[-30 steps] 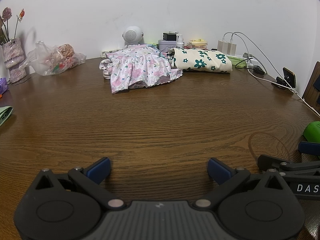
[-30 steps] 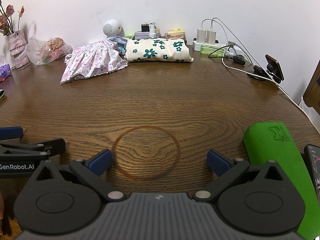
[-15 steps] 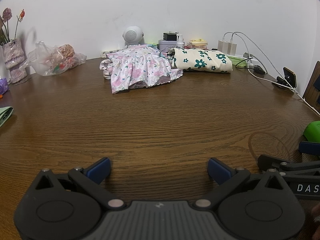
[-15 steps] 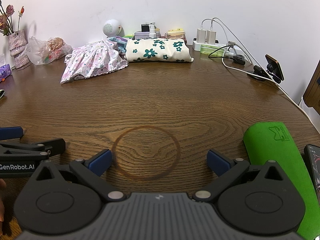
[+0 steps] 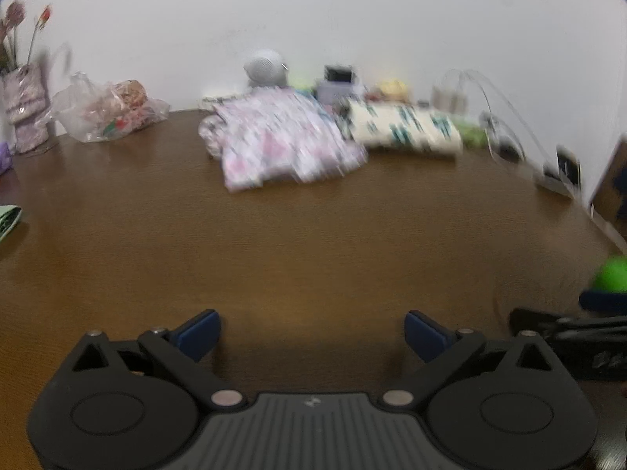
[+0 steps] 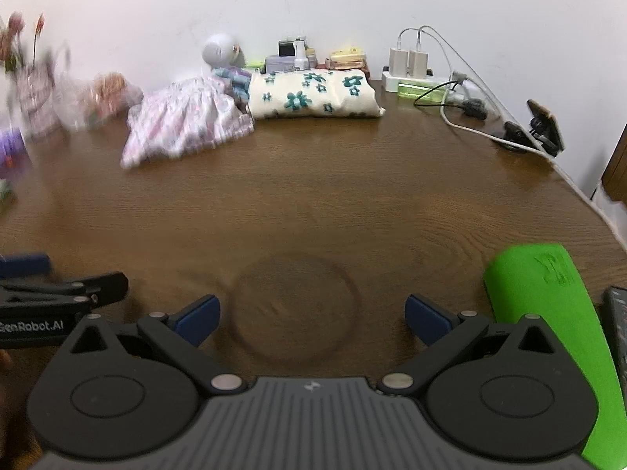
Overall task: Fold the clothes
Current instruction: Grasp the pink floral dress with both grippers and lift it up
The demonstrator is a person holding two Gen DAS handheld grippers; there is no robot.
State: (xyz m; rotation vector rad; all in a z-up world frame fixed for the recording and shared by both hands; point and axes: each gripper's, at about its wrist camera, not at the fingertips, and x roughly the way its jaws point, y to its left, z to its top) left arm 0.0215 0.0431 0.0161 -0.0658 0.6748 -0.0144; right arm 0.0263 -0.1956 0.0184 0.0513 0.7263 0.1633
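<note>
A crumpled pink floral dress [image 5: 282,137] lies at the far side of the brown wooden table [image 5: 313,243]; it also shows in the right wrist view [image 6: 184,125]. A folded cream garment with teal flowers [image 5: 403,129] lies right of it, sharper in the right wrist view [image 6: 313,94]. My left gripper [image 5: 312,337] is open and empty, low over the near table. My right gripper [image 6: 312,319] is open and empty, beside it on the right. Both are far from the clothes.
A plastic bag [image 5: 106,111] and a flower vase [image 5: 23,117] stand at the back left. Chargers and cables [image 6: 431,74] and a phone on a stand [image 6: 544,125] lie at the back right. A green case [image 6: 548,313] lies near right.
Both views have gone blurred: the grippers have started to move, the left view lifting and tilting a little. Both stay open and empty.
</note>
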